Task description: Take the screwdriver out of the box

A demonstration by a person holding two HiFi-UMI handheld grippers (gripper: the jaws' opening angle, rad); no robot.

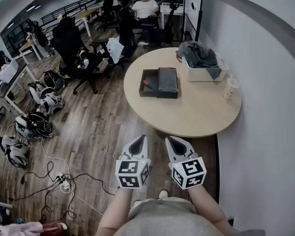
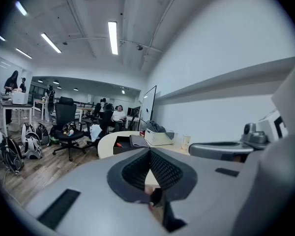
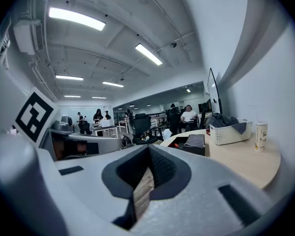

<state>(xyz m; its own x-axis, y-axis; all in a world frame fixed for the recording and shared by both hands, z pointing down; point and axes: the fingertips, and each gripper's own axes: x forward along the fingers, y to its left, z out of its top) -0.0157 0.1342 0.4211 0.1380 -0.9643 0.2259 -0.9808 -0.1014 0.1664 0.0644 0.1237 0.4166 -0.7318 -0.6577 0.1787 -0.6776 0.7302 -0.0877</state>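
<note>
Screwdriver (image 1: pixel 148 85) lies in the open left half of the box (image 1: pixel 141 95) on the desk (image 1: pixel 196 114), beside a folded grey cloth (image 1: pixel 167 80); left claw (image 1: pixel 139 139) and right claw (image 1: pixel 174 141) are pressed together, empty, well short of the desk, so the reach appears not yet begun and next requires approaching and spreading one claw over the red handle.

Screwdriver (image 1: pixel 147 84) in box (image 1: pixel 157 95) on table (image 1: pixel 196 118), basket (image 1: pixel 204 74) right of box
</note>
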